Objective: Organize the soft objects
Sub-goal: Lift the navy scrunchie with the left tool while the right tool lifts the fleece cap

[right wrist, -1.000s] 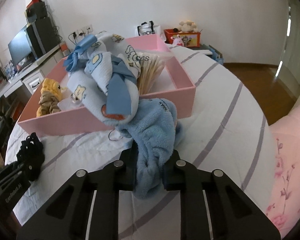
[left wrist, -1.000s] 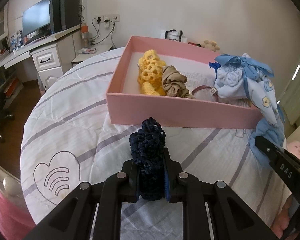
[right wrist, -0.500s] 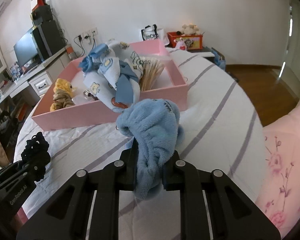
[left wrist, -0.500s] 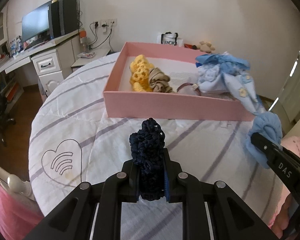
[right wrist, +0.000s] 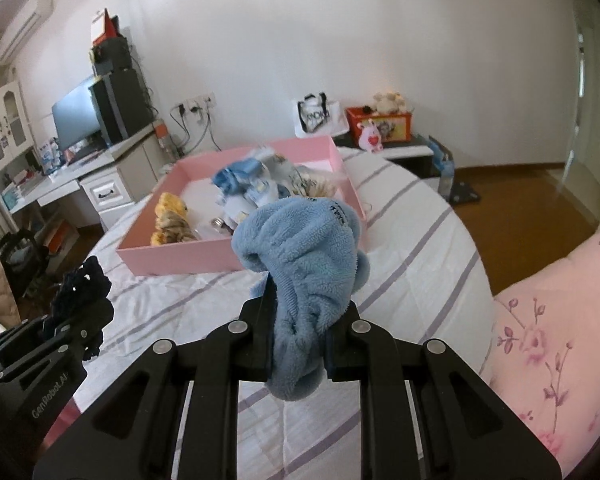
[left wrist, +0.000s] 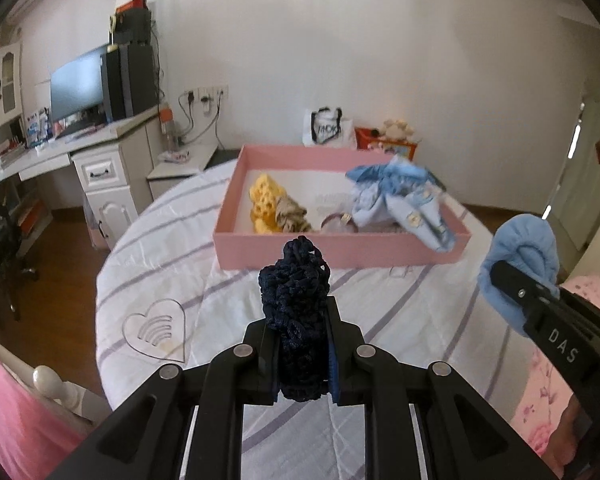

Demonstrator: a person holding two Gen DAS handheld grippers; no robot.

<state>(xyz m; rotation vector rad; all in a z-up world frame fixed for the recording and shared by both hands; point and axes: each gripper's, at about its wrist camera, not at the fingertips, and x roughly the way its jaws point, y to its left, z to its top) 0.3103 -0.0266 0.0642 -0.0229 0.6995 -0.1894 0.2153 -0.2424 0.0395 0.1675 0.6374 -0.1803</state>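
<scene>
Two grippers hang over a striped bed (left wrist: 380, 312): the left gripper (left wrist: 304, 344) clamps a navy scrunchie (left wrist: 296, 300), the right gripper (right wrist: 300, 344) a blue fleece (right wrist: 304, 256). Both should probably travel high enough to clear the pink box (left wrist: 340, 250) wall before release, landing beside scrunchies already inside. Desk (left wrist: 60, 152) and monitor (left wrist: 76, 84) stand behind.

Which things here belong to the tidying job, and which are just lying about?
Job: pink box, dark knitted piece in the left gripper, blue fleece piece in the right gripper.
Lying about: monitor, white bag, orange toy box.
</scene>
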